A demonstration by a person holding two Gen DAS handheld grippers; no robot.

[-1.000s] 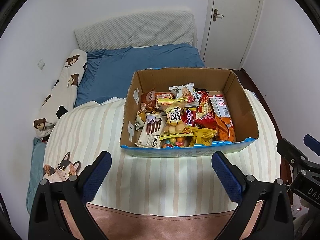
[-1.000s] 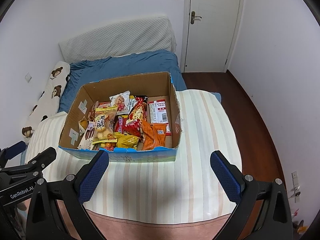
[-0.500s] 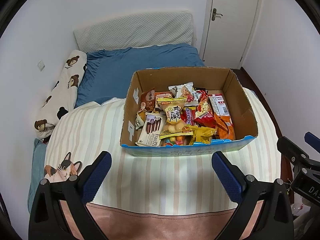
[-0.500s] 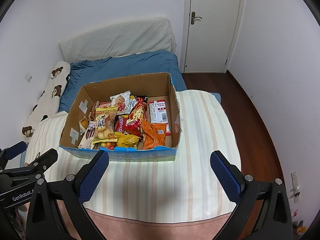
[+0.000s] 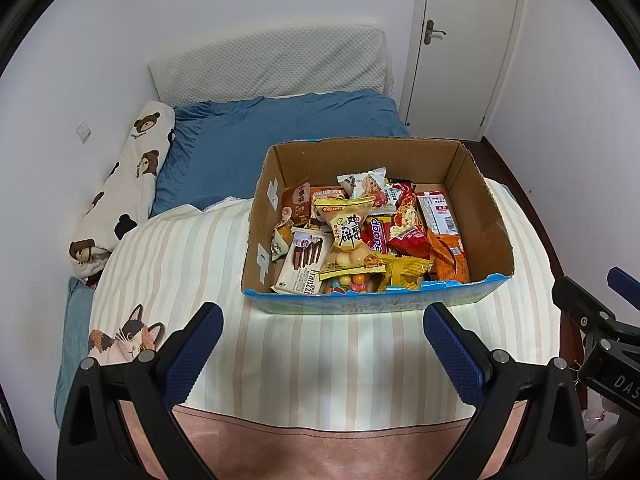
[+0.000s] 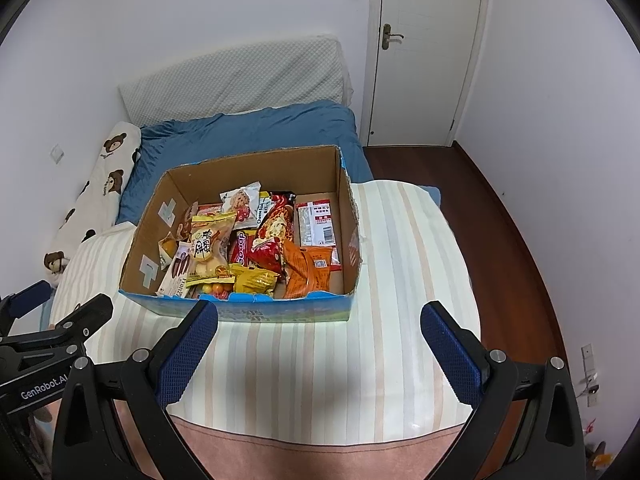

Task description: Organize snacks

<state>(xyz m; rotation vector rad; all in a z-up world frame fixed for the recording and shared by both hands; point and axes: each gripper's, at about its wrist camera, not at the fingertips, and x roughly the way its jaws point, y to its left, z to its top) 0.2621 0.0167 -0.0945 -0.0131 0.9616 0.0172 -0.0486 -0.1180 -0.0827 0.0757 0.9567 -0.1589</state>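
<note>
An open cardboard box [image 5: 476, 184] with a blue front edge sits on the striped blanket; it also shows in the right wrist view [image 6: 344, 200]. It holds several snack packs: a white chocolate-stick pack [image 5: 304, 260], a yellow bag [image 5: 348, 228], a red pack [image 5: 408, 224], an orange pack [image 5: 450, 256]. My left gripper [image 5: 322, 336] is open and empty, short of the box's front. My right gripper [image 6: 318, 334] is open and empty, in front of the box's right half.
The striped blanket [image 5: 180, 256] covers the near bed, with a cat print [image 5: 128, 336] at left. A blue sheet [image 5: 256, 136], bear-print pillow [image 5: 128, 176] and white pillow [image 5: 272, 64] lie behind. A closed door [image 6: 424, 48] and wooden floor [image 6: 500, 220] are at right.
Both cameras shifted only slightly; the box sits a touch lower in the views. Both grippers stay open and empty.
</note>
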